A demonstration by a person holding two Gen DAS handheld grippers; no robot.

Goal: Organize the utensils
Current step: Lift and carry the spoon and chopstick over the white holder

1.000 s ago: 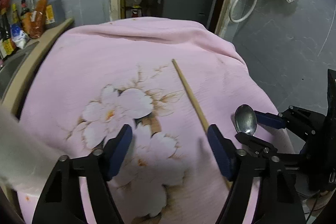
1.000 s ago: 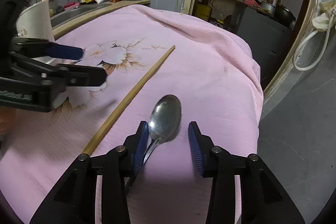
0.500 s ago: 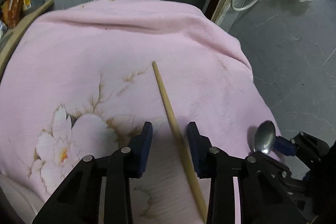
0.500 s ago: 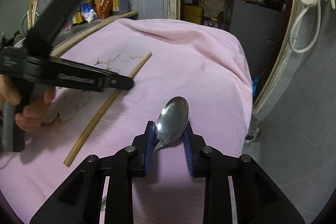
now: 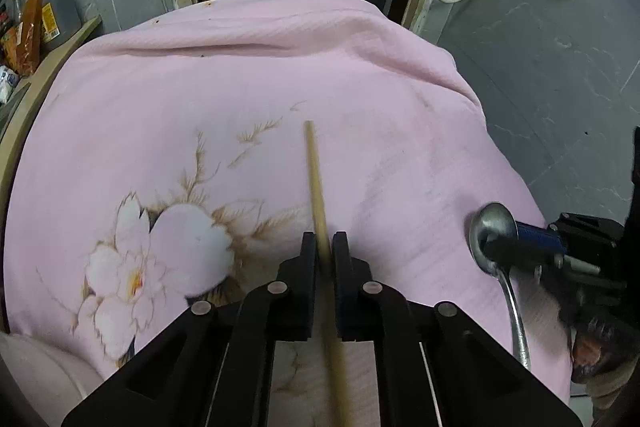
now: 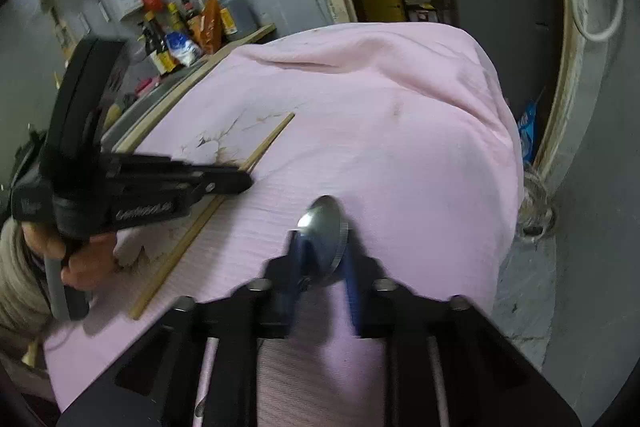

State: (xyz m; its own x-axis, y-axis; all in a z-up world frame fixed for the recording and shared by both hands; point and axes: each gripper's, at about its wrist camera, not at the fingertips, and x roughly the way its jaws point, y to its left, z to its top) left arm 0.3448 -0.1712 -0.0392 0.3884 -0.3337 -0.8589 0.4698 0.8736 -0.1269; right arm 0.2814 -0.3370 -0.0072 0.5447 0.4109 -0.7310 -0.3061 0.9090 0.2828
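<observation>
Right wrist blurred, right gripper closing on spoon, left gripper pinching chopstick

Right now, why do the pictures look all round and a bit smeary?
Both views come through fisheye lenses, so straight edges bow and corners go black. In the right wrist view the shiny metal spoon and right gripper are motion-blurred; in the left wrist view the long wooden chopstick looks slightly soft.
</observation>
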